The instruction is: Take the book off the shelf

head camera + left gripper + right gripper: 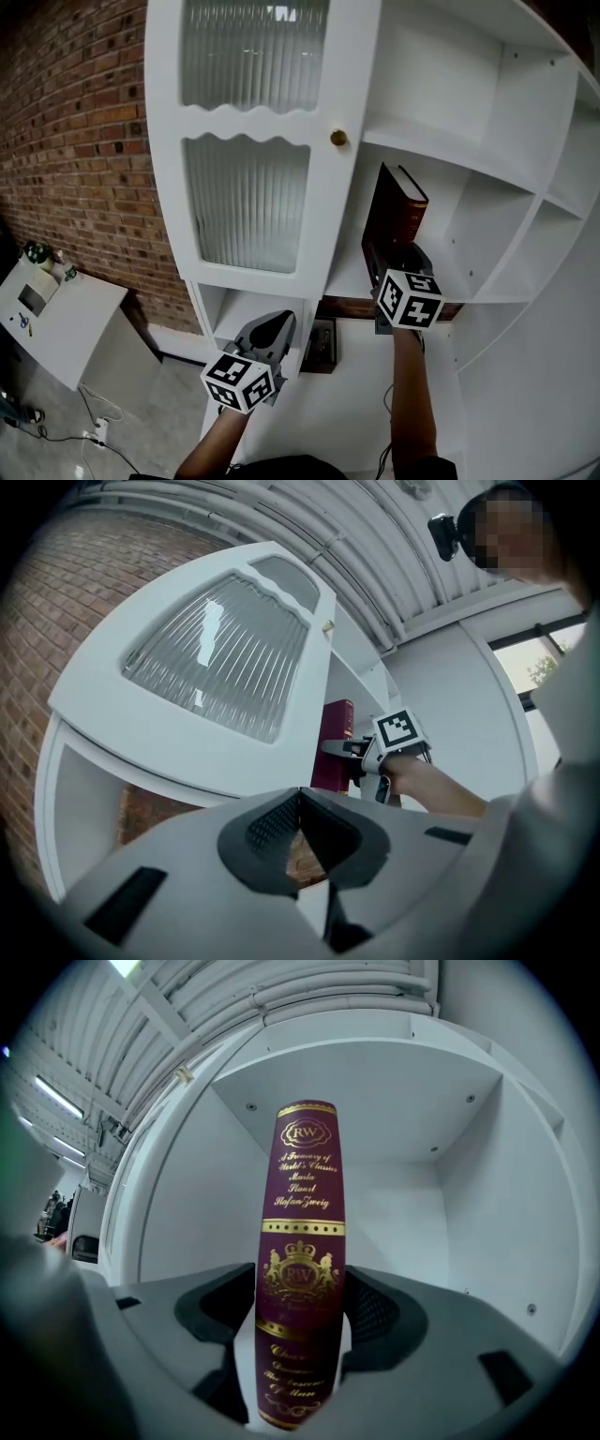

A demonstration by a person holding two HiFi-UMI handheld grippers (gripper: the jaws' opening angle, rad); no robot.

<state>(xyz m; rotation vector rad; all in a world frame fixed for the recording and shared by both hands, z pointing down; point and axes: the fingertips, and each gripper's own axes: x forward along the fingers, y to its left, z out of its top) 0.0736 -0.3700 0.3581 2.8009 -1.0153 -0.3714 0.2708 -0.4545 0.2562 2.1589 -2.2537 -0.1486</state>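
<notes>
A dark red book [398, 211] with gold print stands upright in an open compartment of the white shelf unit [487, 159]. My right gripper [396, 253] is at the lower part of its spine, one jaw on each side. In the right gripper view the book [300, 1241] fills the gap between the jaws of the right gripper [300, 1309], which stand wide with thin slits of white beside the spine. My left gripper [272, 323] hangs lower left, in front of the cabinet door, shut and holding nothing. The left gripper view shows its fingertips [300, 794] meeting, with the book [336, 742] and right gripper [345, 752] beyond.
A ribbed-glass door [248, 202] with a brass knob [338, 138] stands left of the book's compartment. Other open compartments [562, 141] lie to the right. A brick wall [75, 141] and a white table [66, 319] are at the left. A dark object [321, 342] sits on a lower shelf.
</notes>
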